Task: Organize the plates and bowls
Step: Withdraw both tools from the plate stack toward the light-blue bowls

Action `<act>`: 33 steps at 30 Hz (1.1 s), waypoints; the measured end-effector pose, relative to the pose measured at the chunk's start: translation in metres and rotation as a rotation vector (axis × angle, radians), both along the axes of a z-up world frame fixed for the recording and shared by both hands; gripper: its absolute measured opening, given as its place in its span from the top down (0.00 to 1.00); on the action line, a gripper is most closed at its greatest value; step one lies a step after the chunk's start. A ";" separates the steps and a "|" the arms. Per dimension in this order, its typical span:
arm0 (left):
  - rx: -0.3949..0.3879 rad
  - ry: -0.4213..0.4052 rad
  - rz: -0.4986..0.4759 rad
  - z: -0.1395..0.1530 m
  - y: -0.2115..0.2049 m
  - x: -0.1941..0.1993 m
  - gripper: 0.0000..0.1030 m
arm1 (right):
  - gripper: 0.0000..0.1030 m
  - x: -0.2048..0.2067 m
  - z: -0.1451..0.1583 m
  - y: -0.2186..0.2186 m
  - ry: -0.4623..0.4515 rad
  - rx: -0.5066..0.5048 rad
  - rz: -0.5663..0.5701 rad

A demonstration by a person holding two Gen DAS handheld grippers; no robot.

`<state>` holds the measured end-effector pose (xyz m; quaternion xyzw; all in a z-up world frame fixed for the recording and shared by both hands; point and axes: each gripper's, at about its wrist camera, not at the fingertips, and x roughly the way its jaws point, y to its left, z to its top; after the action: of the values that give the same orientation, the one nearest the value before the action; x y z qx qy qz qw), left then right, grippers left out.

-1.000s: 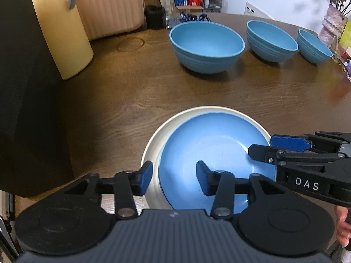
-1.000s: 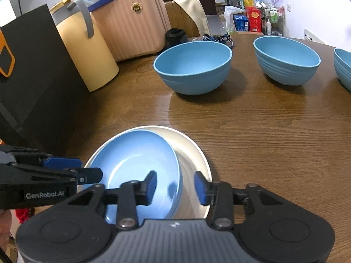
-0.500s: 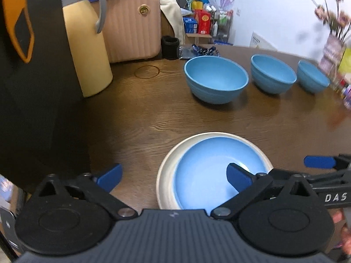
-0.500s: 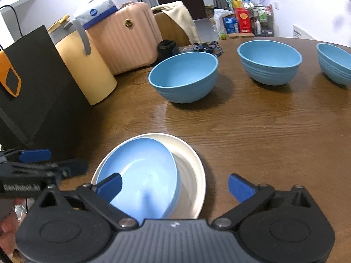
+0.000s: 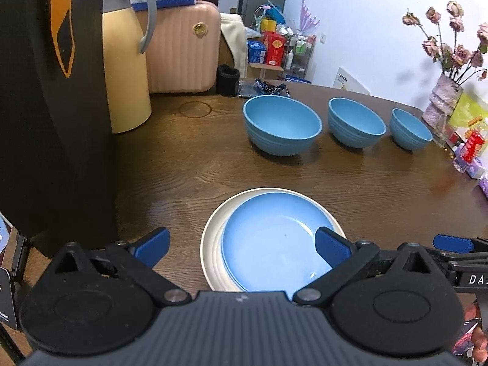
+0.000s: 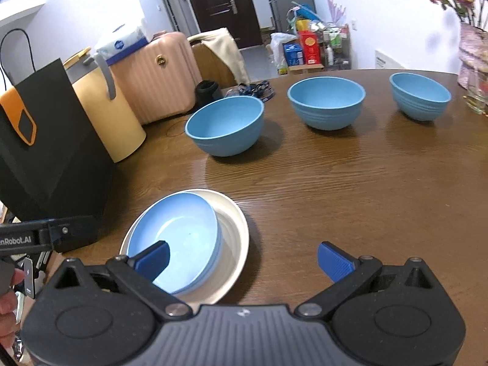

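A blue plate lies on a larger white plate near the front edge of the wooden table. Three blue bowls stand in a row farther back: a large bowl, a medium bowl and a small bowl. My left gripper hovers open above the plates' left side, holding nothing. My right gripper hangs open over the plates' right edge, also holding nothing. Each gripper shows at the edge of the other's view.
A black paper bag and a yellow lidded bucket stand at the table's left. A pink suitcase sits behind them. A vase of dried flowers and small packets crowd the right end. A hand shows at the edge.
Both grippers let go of the plates' rims and opened wide. They then pulled back and rose, so the stacked plates look smaller and more of the room shows.
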<state>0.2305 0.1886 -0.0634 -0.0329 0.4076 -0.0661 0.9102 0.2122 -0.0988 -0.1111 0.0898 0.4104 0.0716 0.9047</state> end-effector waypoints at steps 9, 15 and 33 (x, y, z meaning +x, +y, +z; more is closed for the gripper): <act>-0.021 -0.028 -0.014 0.008 -0.002 -0.007 0.00 | 0.00 -0.023 0.007 -0.015 -0.024 -0.027 -0.067; -0.020 -0.037 -0.015 0.011 -0.002 -0.010 0.00 | 0.00 -0.033 0.010 -0.023 -0.037 -0.034 -0.107; 0.021 -0.098 -0.047 0.019 -0.002 -0.027 0.00 | 0.00 -0.041 0.018 -0.024 -0.052 -0.060 -0.146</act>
<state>0.2035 0.1861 -0.0439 -0.0106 0.3638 -0.0849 0.9275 0.1709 -0.1232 -0.0929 0.0904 0.3812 -0.0046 0.9201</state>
